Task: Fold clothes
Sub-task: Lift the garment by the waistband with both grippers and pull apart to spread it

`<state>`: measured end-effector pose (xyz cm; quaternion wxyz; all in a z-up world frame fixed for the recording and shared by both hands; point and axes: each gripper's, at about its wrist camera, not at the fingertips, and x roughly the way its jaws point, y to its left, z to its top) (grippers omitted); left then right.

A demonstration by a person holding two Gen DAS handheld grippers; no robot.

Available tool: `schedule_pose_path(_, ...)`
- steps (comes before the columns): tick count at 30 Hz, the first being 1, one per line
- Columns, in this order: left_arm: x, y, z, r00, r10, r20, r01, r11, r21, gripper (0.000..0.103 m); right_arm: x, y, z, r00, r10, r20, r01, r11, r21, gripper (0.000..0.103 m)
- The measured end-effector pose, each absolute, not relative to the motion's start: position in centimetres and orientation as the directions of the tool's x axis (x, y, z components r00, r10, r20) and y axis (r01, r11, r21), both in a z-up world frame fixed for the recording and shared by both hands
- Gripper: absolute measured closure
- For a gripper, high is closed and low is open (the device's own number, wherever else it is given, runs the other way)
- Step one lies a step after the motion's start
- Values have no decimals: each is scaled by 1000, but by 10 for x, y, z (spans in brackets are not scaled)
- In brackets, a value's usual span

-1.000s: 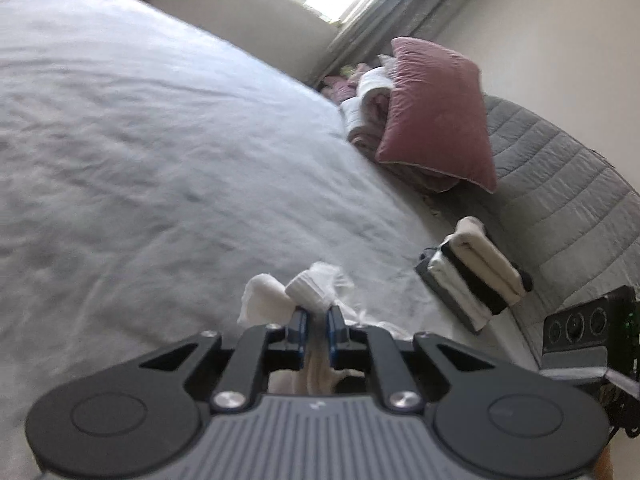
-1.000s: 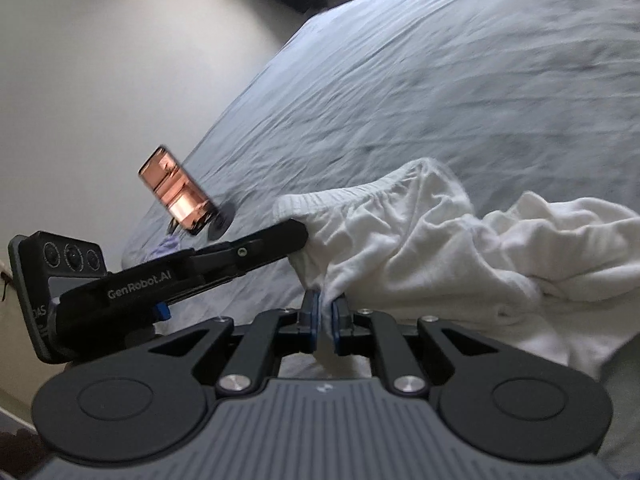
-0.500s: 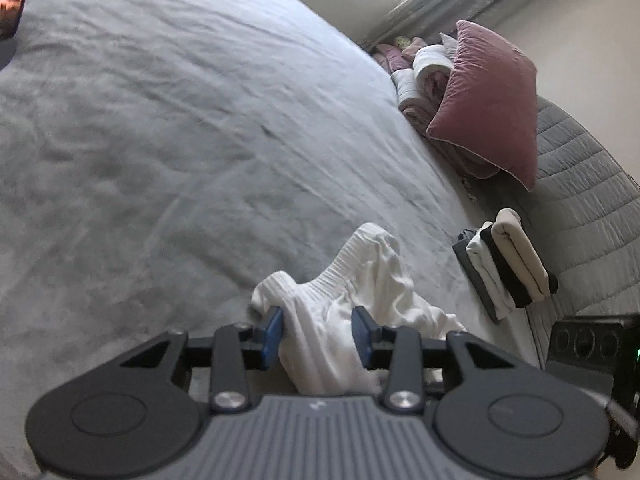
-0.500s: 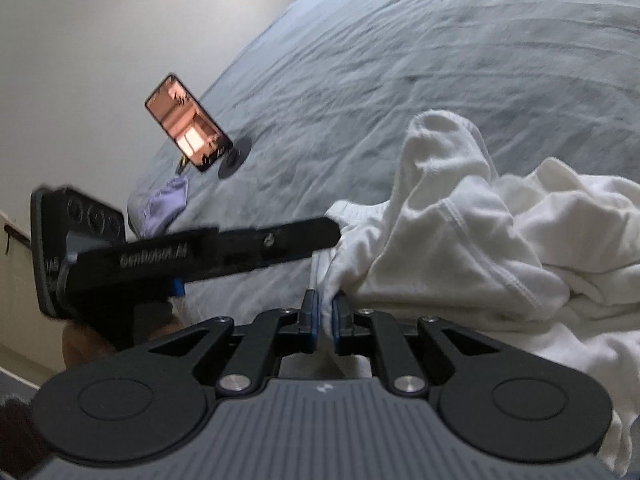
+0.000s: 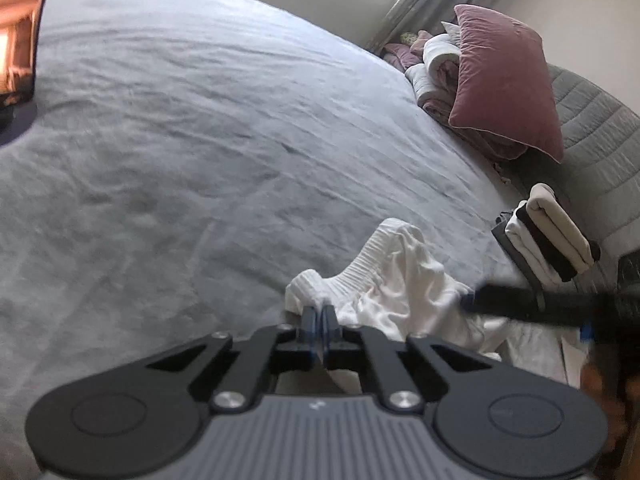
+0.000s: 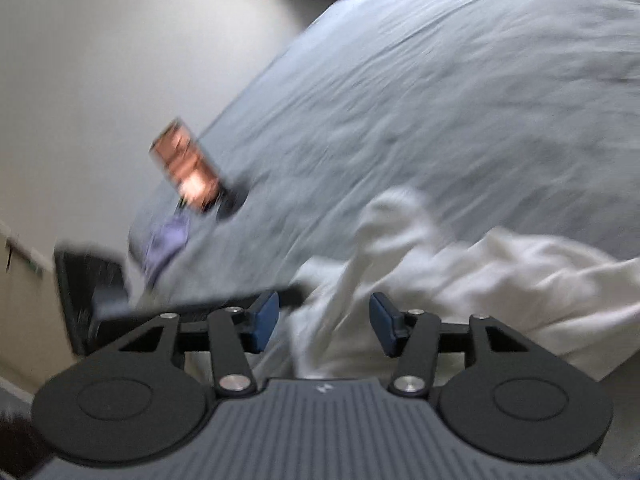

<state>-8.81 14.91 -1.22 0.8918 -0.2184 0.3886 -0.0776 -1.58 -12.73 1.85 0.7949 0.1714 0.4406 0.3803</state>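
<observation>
White shorts (image 5: pixel 404 280) with a ribbed waistband lie crumpled on the grey bed sheet (image 5: pixel 200 140), near its front edge. My left gripper (image 5: pixel 319 314) is shut on the waistband's left end. In the right wrist view the same shorts (image 6: pixel 500 280) spread to the right. My right gripper (image 6: pixel 324 320) has its jaws opening, with a fold of the white cloth between the blue pads (image 6: pixel 264 320), which stand apart from it. The right gripper (image 5: pixel 532 304) shows as a dark blur beside the shorts in the left wrist view.
A folded stack of clothes (image 5: pixel 548 232) sits at the right by the grey quilted headboard (image 5: pixel 592 128). A pink pillow (image 5: pixel 508 80) leans on rolled blankets (image 5: pixel 436 64). A phone on a stand (image 6: pixel 186 172) and a purple cloth (image 6: pixel 168 240) are at the bed's left edge.
My left gripper opened, then shut again on the waistband's end. My right gripper went from shut on the white cloth to open, and its view is now blurred.
</observation>
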Motion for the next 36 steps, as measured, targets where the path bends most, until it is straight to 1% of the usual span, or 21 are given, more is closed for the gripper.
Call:
schedule_pose_path(3,-97,157,-8,699,-283,-657,-31,905,-424,101,-1,-138,13,402,696,-595,-395,718,573,48)
schedule_pose_path(7,-113,180,-7,706,-264,-657,-48,908,-416,101,10,-143,2,461,605,-649,-350,796,494,48)
schedule_pose_path(13,-133,208,-14,668,-285,-687,-73,894,-442,101,7,-133,-12,479,531,-698,-364,845,393,48)
schedule_pose_path(17,-136,209,-21,631,-320,-706,-60,888,-456,101,4,-122,-18,486,505,-713,-398,855,334,48)
schedule_pose_path(20,-131,207,-27,616,-320,-720,-67,889,-453,99,6,-118,-14,487,510,-709,-423,848,319,48)
schedule_pose_path(23,-126,208,-29,611,-323,-723,-85,881,-466,95,12,-115,-6,491,525,-695,-423,841,336,48)
schedule_pose_path(25,-123,208,-30,610,-335,-718,-90,871,-482,89,16,-110,-4,459,540,-706,-442,828,346,48)
schedule_pose_path(30,-115,213,-34,610,-361,-706,-125,836,-535,79,31,-82,-4,336,536,-774,-517,792,324,48)
schedule_pose_path(31,-114,214,-37,611,-362,-704,-146,823,-549,79,35,-77,-6,301,529,-794,-526,786,324,48)
schedule_pose_path(32,-113,214,-39,612,-360,-704,-165,813,-559,79,39,-71,-9,270,506,-819,-530,788,313,54)
schedule_pose_path(33,-112,214,-41,612,-358,-705,-184,802,-568,79,43,-67,-13,243,476,-845,-532,794,294,64)
schedule_pose_path(35,-112,212,-40,614,-351,-707,-184,807,-561,80,49,-58,-18,194,419,-887,-539,801,260,70)
schedule_pose_path(36,-112,211,-39,614,-346,-709,-181,813,-553,83,50,-55,-19,177,399,-900,-546,800,248,72)
